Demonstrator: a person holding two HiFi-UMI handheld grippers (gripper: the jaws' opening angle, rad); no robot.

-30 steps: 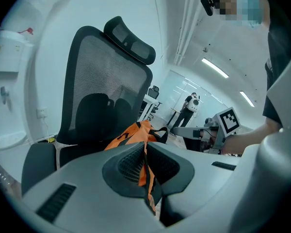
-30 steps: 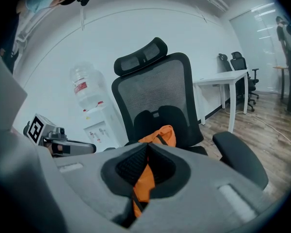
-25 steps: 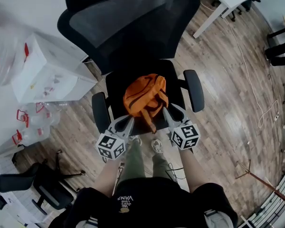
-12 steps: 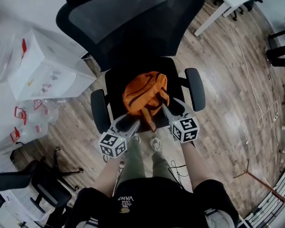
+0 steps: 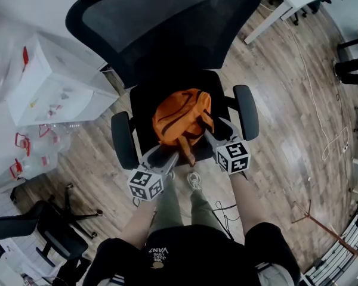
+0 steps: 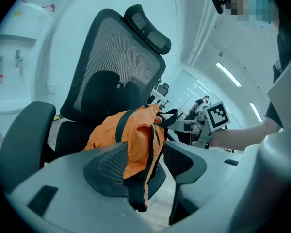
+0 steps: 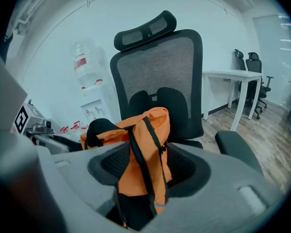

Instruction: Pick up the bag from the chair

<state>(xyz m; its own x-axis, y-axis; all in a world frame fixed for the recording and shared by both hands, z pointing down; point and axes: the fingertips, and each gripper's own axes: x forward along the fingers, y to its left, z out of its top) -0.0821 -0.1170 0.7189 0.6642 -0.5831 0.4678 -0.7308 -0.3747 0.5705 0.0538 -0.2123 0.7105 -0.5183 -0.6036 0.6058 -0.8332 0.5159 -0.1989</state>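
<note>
The orange bag [image 5: 180, 115] is lying slumped on the seat of the black chair [image 5: 144, 103], with a dark strap [image 6: 138, 194] dangling over the front edge, so nothing is being lifted yet. The left gripper [image 5: 169, 155] and the right gripper [image 5: 213, 133] are reaching in at its front corners. Both have just been spreading their jaws, which are standing wide with bag fabric between them but not pinched. The approach is looking nearly finished, while closing on the bag and raising it clear are remaining.
</note>
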